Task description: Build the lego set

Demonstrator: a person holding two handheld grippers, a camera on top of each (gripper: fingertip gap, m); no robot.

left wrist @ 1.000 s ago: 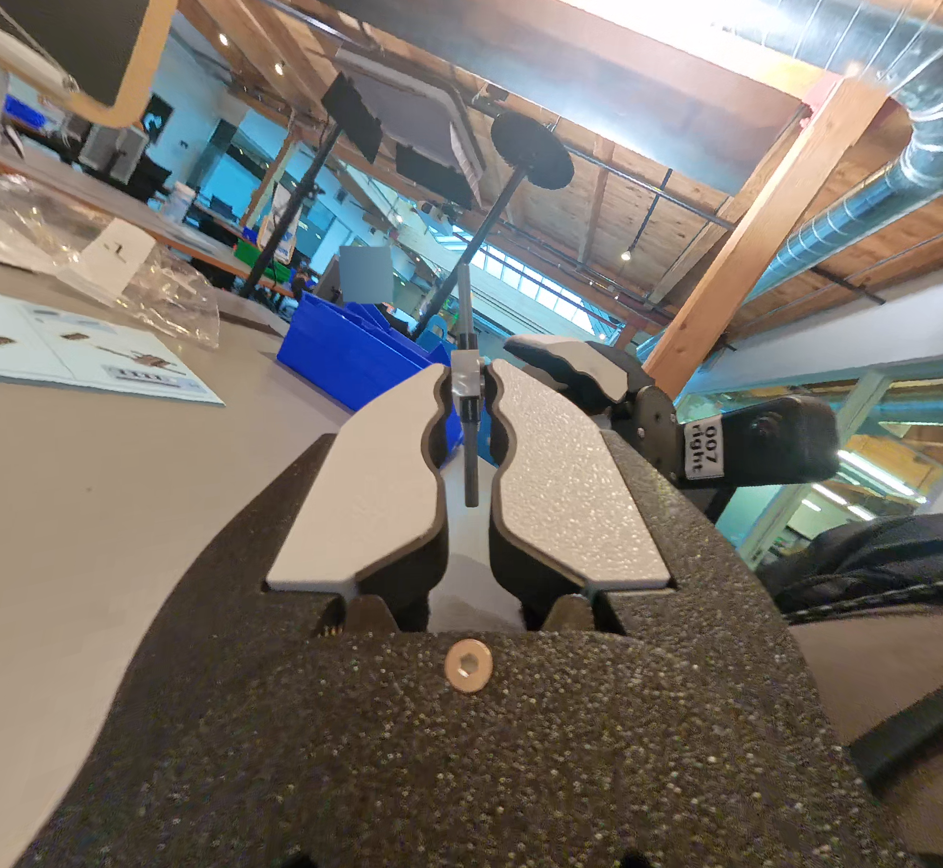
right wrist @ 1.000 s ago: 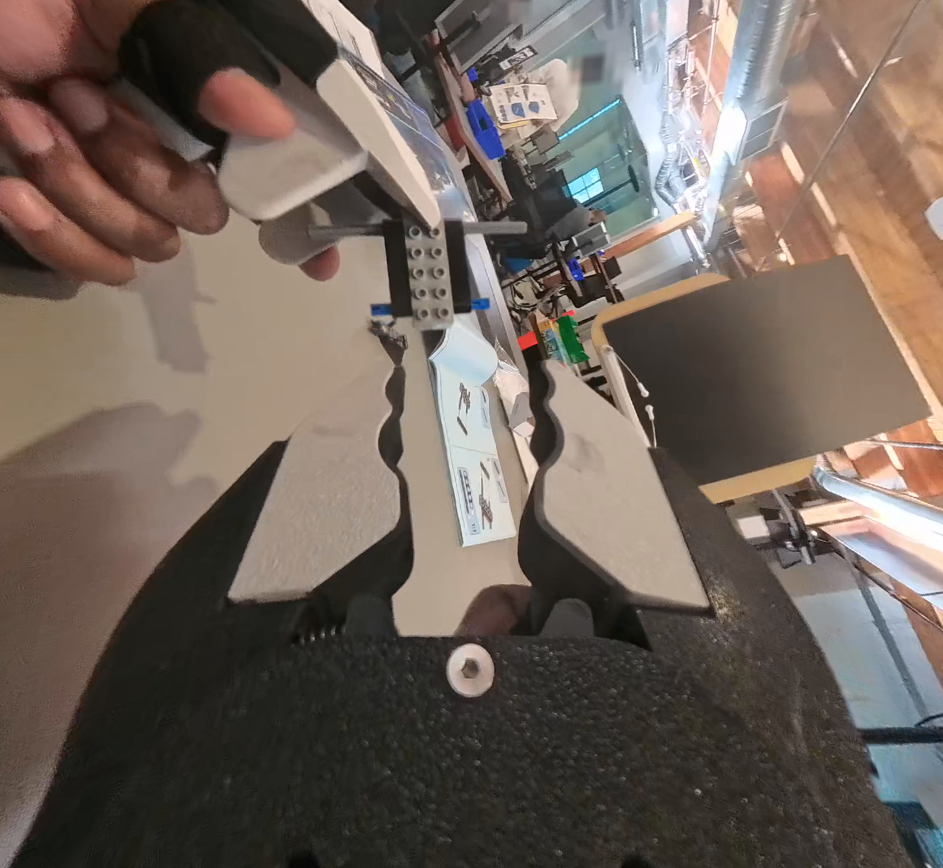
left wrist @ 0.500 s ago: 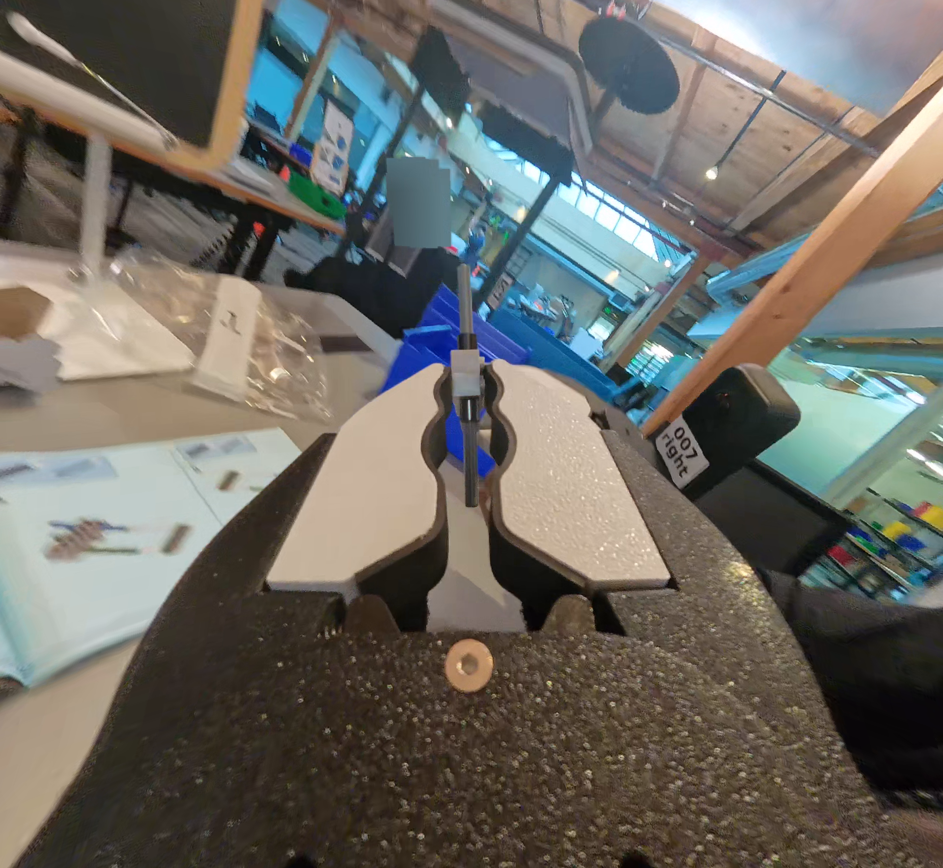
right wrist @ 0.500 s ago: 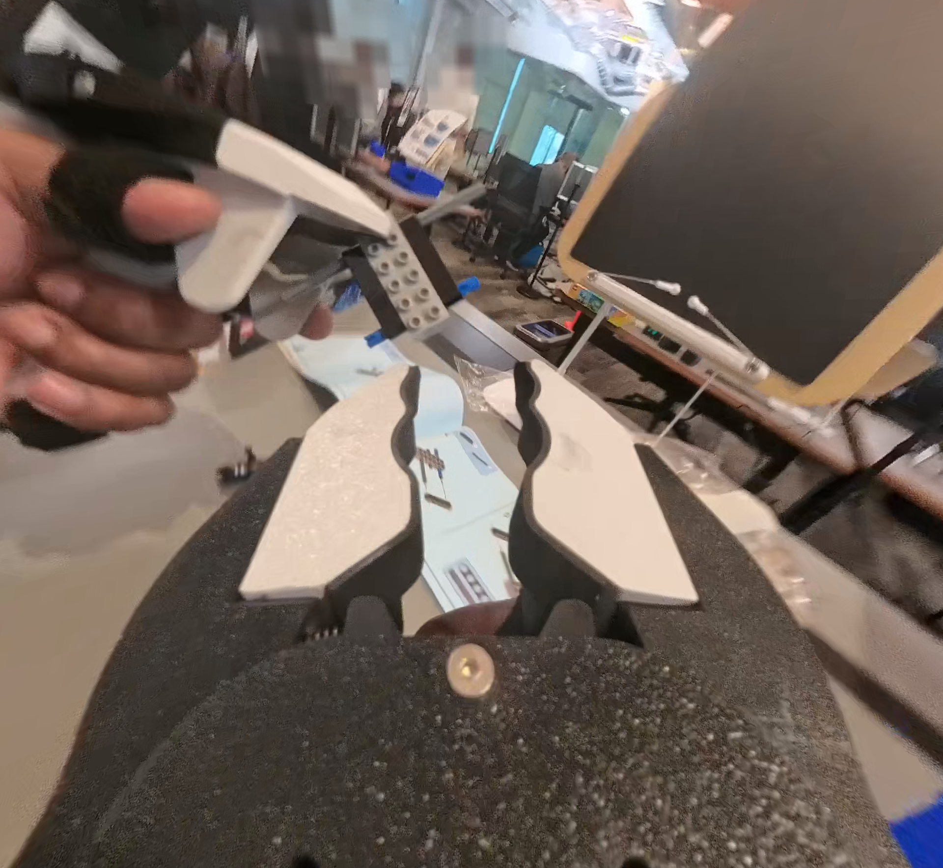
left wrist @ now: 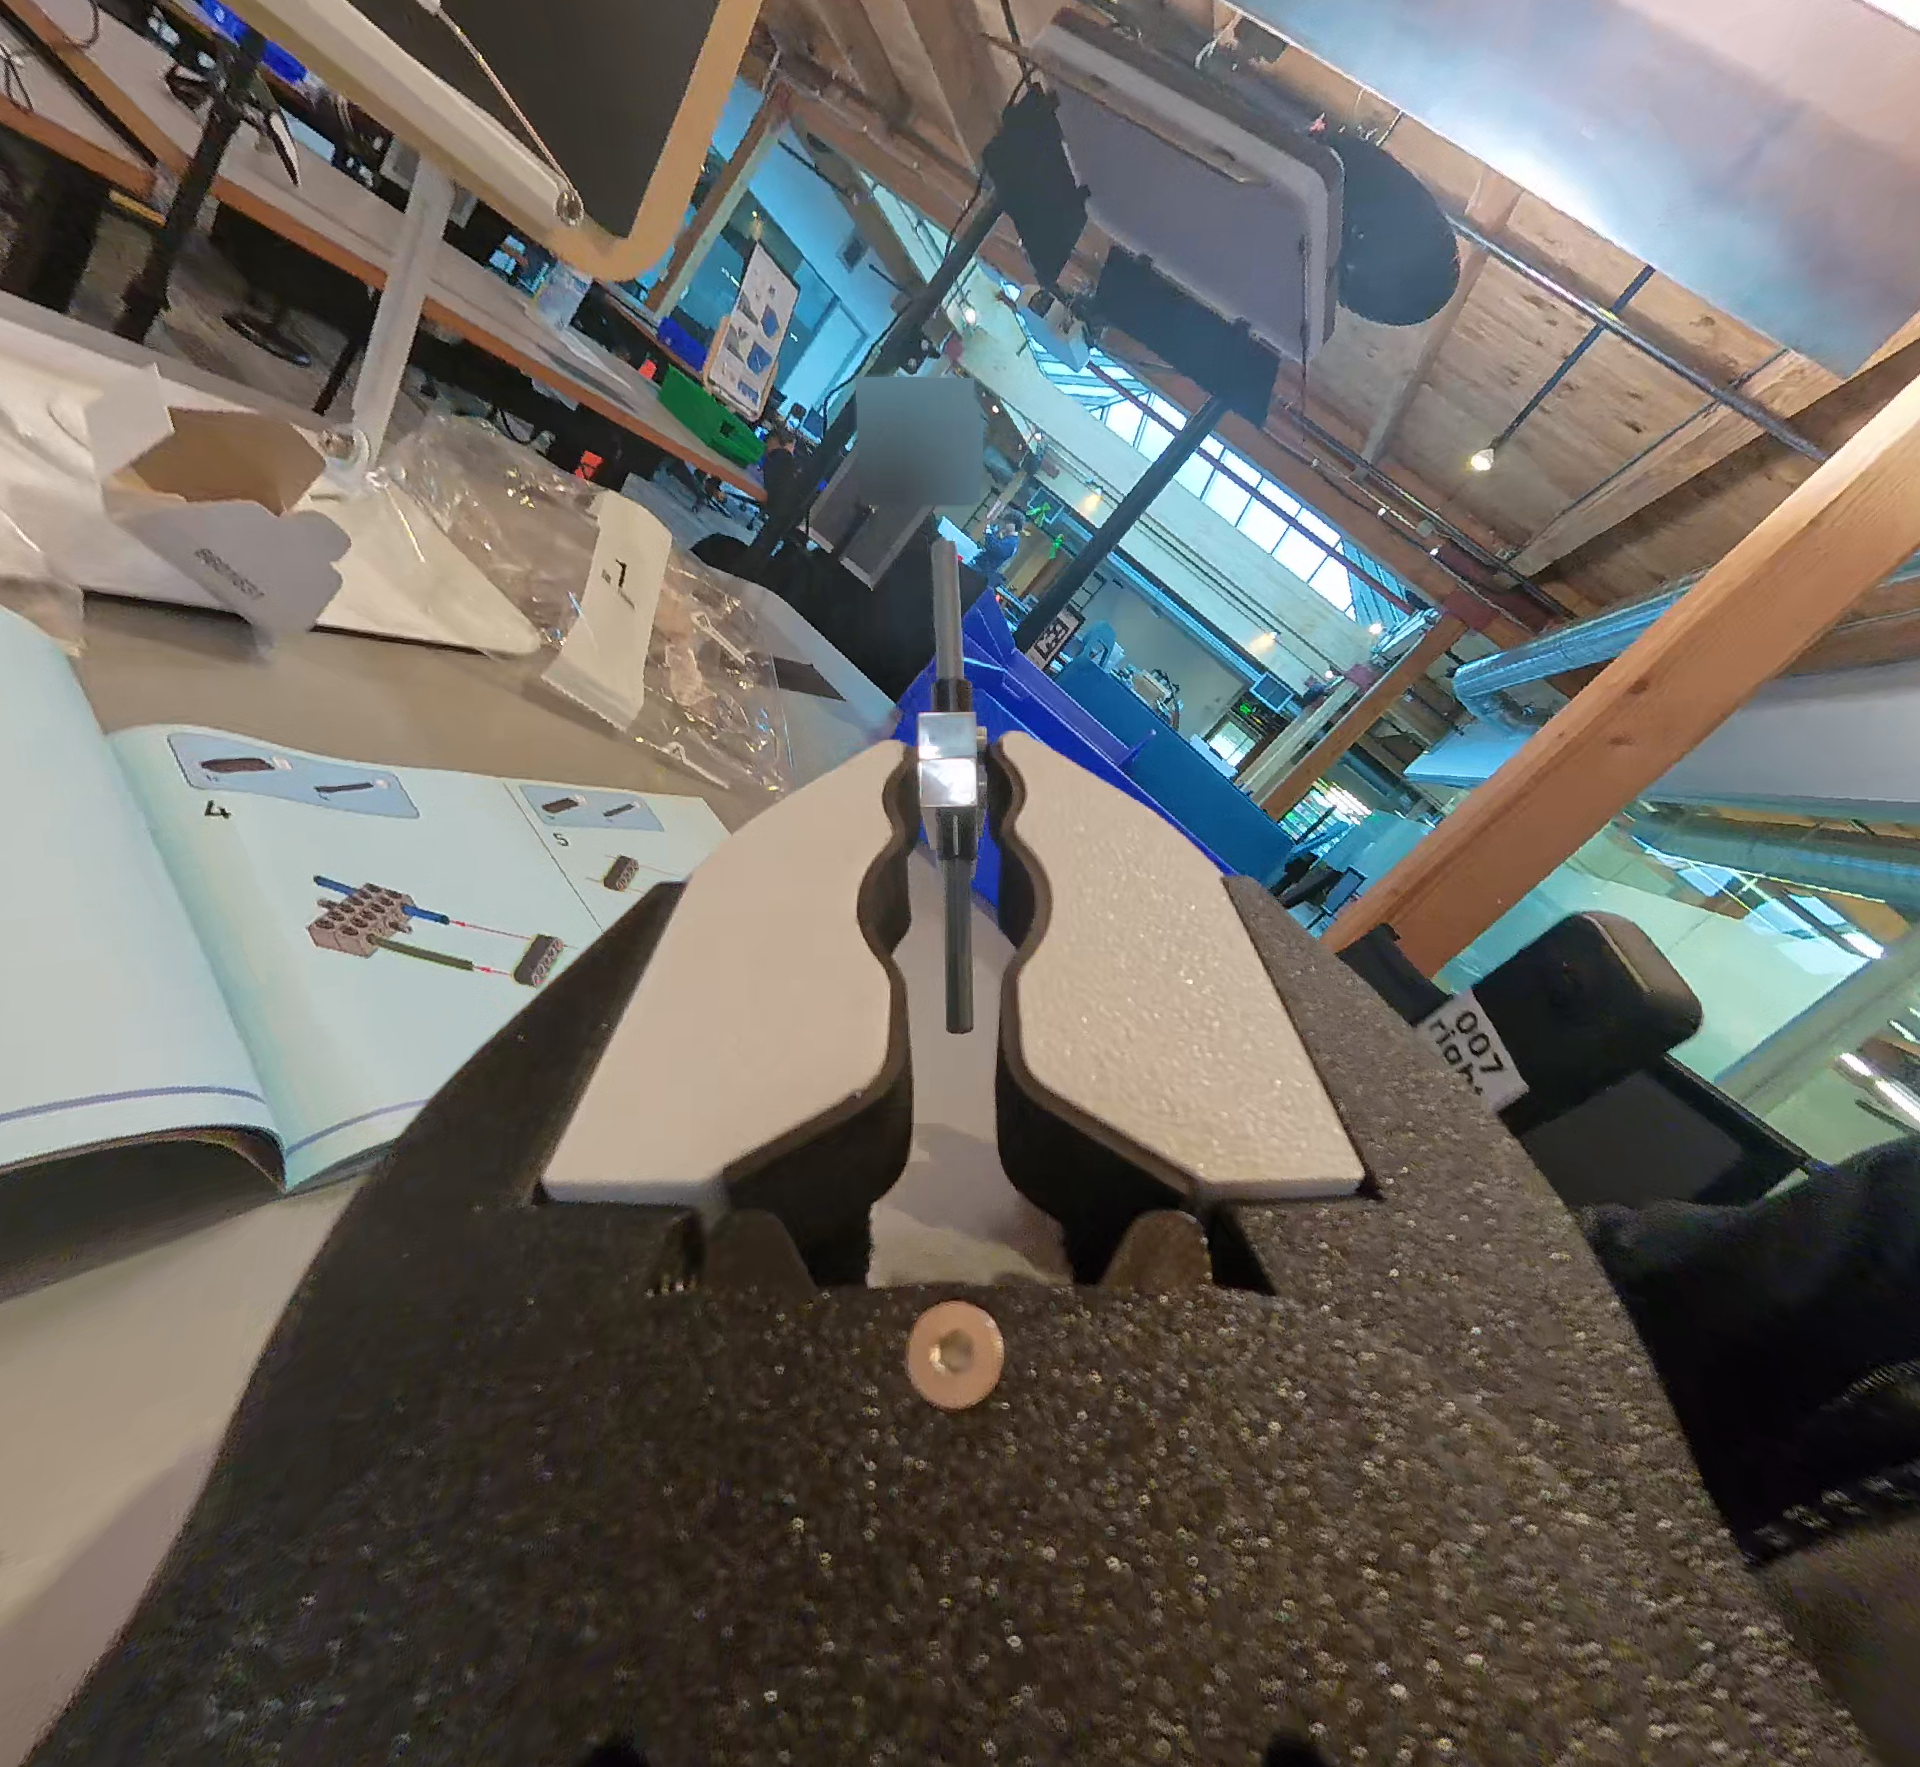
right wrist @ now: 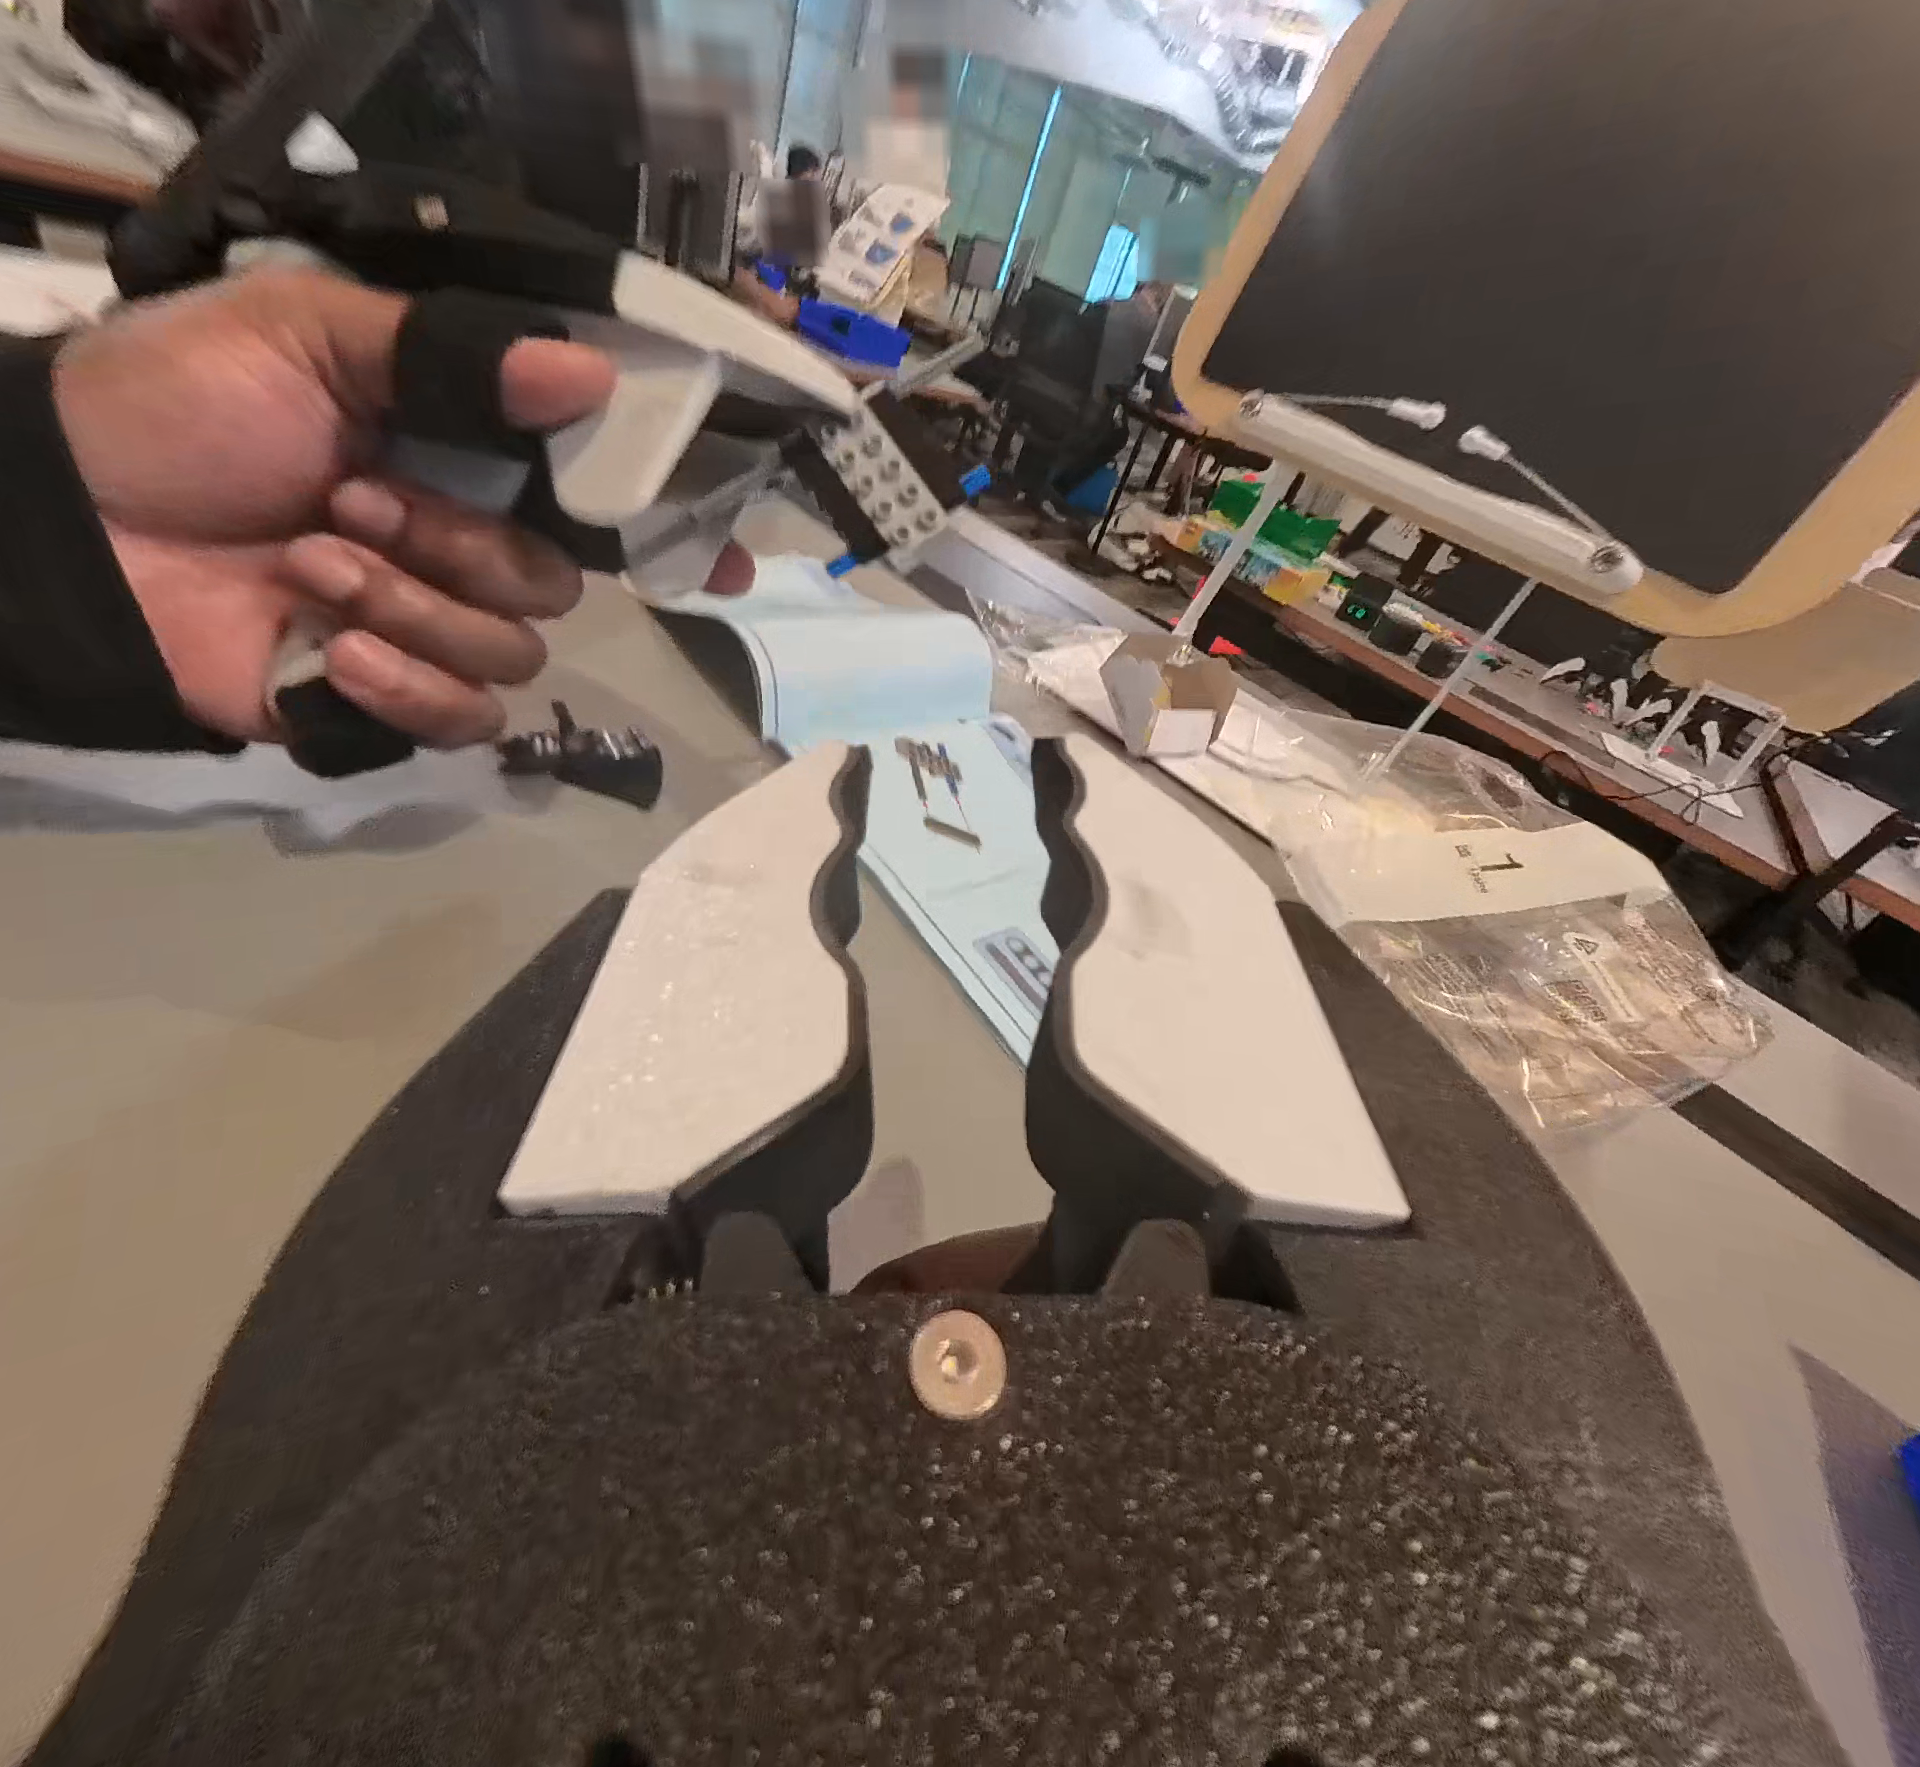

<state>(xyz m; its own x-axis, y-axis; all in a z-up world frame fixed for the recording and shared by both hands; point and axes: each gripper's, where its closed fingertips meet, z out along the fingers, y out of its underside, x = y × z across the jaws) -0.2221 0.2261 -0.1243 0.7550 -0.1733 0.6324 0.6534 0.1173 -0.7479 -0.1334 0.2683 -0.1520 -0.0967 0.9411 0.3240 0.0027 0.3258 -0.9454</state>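
My left gripper is shut on a small brick assembly: a grey studded brick with black parts and a dark grey axle running through it. The axle sticks out ahead of the fingertips and back between the fingers. The right wrist view shows the same assembly clamped at the left gripper's tips, with a blue pin at its end and a person's hand on the handle. My right gripper is open and empty, above an open light-blue instruction booklet on the grey table.
A small black part lies on the table left of the booklet. A torn cardboard box and clear plastic bags lie to the right. A blue bin stands beyond the left gripper. A dark panel on a stand hangs overhead. My hands' fingertips stand some 11 centimetres from each other.
The right gripper's jaws have narrowed but stay open and empty. It has drawn back from the assembly and tilted toward the table. The left gripper has kept its hold throughout.
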